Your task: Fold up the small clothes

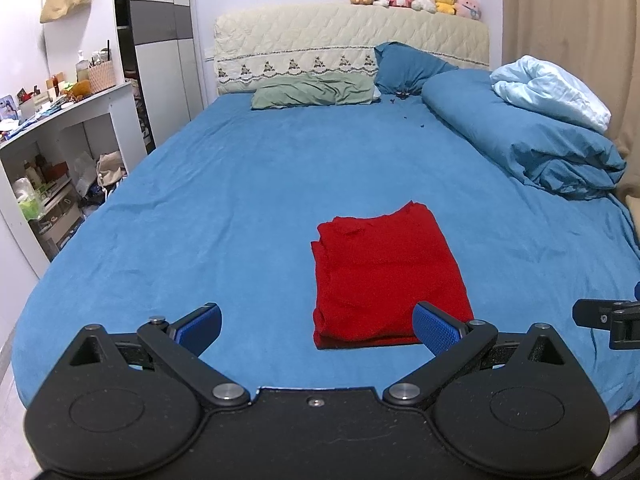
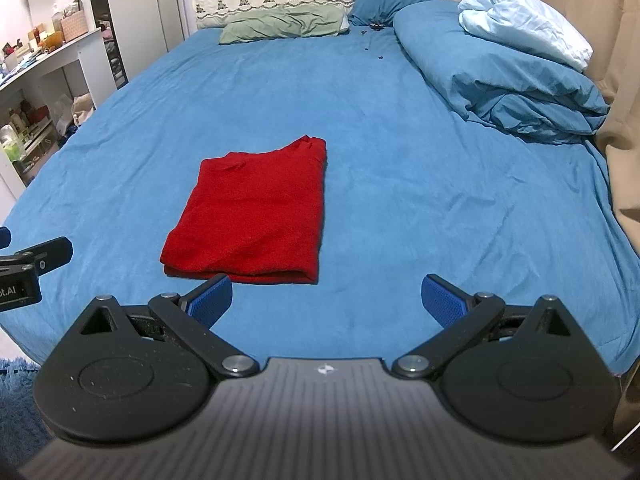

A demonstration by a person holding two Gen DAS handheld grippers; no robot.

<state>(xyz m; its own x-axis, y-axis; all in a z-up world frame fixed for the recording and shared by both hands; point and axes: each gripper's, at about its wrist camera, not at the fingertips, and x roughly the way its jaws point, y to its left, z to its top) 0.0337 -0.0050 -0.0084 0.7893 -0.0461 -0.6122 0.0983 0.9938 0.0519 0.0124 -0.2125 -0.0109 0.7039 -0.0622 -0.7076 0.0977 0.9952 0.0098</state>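
Fabric of the red garment (image 1: 386,276) on the bed (image 1: 224,200) looks soft and light; I would pinch near corners, both grippers' jaws released, empty.

Even, soft indoor light; sharp centre, fisheye-bent, dark-vignetted corners.

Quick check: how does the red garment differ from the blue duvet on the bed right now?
The red garment is folded into a flat, neat rectangle; the blue duvet is bunched in a bulky heap. The garment lies near the bed's front edge, just ahead of both grippers; the duvet sits far back on the right side. The garment has nothing on it; the duvet carries a pale blue blanket. Both rest on the blue sheet, untouched.
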